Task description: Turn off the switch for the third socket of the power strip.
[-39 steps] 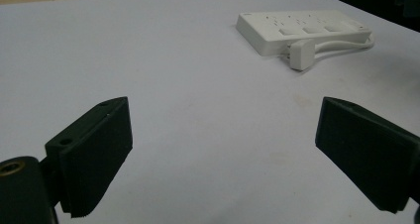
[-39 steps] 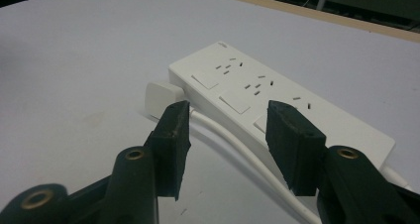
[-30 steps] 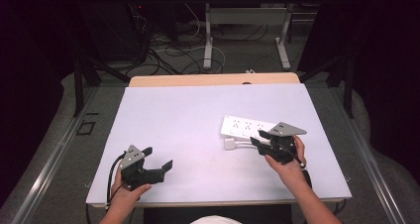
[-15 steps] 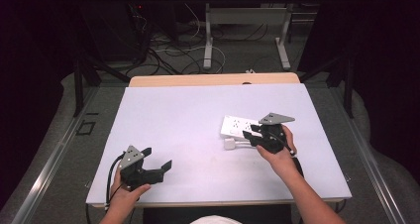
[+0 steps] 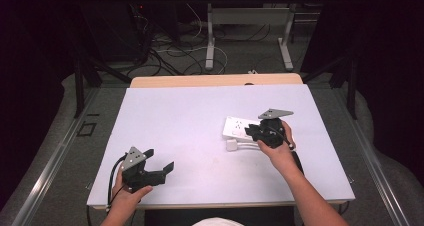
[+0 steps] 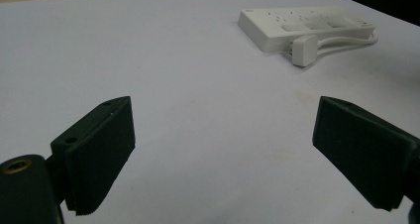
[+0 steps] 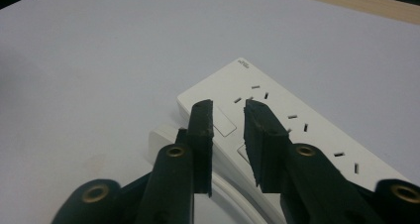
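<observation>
movement shows in the right hand-held gripper point(image 5: 251, 131), which has slid forward over the white plastic power strip point(image 5: 235, 127) on the pale surface point(image 5: 190, 116), jaws narrowed but empty above its sockets, suggesting a press or grasp, while the left hand-held gripper point(image 5: 162, 168) stays wide open near the front edge.

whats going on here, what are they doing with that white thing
A person at a white table holds a gripper in each hand. The right gripper hangs over a white power strip, its jaws nearly closed with a narrow gap and nothing between them. The strip's plug and cord lie beside it. The left gripper sits wide open near the table's front edge, well away from the strip.
</observation>
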`<state>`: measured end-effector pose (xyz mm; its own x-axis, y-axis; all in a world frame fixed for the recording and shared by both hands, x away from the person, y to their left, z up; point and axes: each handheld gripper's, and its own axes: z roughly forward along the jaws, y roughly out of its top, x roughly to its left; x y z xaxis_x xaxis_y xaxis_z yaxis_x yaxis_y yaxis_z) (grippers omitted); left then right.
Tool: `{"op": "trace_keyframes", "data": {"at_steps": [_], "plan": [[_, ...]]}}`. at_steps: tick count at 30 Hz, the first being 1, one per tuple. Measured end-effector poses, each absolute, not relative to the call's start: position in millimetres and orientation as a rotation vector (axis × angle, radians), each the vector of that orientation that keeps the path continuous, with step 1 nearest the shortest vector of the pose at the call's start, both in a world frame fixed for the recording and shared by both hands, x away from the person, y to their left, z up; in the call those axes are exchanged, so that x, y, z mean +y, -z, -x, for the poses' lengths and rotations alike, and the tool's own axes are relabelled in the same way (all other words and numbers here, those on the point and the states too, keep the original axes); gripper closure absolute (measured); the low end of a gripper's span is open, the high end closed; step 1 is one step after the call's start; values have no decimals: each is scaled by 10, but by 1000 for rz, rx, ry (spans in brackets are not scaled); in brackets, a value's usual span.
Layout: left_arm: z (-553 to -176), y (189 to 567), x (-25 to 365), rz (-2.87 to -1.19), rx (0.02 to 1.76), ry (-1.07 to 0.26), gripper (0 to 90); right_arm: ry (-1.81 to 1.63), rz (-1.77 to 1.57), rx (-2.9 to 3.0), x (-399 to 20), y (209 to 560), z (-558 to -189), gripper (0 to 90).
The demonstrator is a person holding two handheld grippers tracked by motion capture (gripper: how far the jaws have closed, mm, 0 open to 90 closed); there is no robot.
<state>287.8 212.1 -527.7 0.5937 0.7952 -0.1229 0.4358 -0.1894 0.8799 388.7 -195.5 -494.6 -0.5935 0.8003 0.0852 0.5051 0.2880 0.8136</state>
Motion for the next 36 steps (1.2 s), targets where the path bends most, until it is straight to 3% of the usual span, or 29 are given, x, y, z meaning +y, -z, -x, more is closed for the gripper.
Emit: {"op": "trace_keyframes", "data": {"at_steps": [9,36], "plan": [[-2876,5276,2123,-1823,1002,-451,99,-1166,-1157,2258,-1840,5005,-3986,900],[-2874,5278,2119,-1814,1009,-446,106,-1045,-1153,2356,-1439,5151,-4291,900]]}}
